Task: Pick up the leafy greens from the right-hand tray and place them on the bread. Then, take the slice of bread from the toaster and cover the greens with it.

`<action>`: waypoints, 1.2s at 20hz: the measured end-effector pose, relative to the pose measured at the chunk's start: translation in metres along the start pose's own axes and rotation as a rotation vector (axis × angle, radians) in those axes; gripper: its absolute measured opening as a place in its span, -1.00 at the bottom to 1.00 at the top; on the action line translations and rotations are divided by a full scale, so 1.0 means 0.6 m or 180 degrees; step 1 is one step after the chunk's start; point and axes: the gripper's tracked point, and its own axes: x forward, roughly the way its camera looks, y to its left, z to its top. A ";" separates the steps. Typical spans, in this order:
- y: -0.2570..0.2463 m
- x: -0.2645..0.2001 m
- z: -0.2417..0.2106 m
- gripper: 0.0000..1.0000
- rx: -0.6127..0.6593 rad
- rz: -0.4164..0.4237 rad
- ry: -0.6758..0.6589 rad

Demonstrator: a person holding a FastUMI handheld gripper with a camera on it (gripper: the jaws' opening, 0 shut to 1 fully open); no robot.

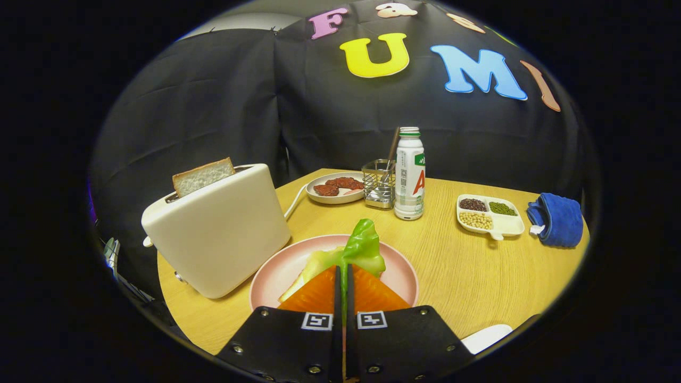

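Jaws pressed together pinch the leafy greens [357, 250], both fingers [319, 292] clamped on the leaf's lower end while its curled top stands up just ahead of them. Under the tips lies a pink plate [276, 271] on the wooden surface [468, 266]. Ahead and to the left stands a cream toaster [218, 234] with a slice of bread [203, 175] poking out of its slot. Beyond the jaws stands a white bottle [409, 175], next to a wire holder [379, 183].
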 end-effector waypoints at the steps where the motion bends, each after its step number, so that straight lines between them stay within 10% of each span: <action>1: -0.003 -0.001 0.003 -0.67 -0.0049 -0.0037 0.0008; 5: 0.001 -0.024 0.026 -0.25 -0.0115 -0.0138 -0.0204; 19: 0.131 -0.123 0.147 -0.25 -0.0102 -0.0579 -0.1151; 24: 0.219 -0.116 0.154 -0.26 0.0061 -0.0364 -0.1153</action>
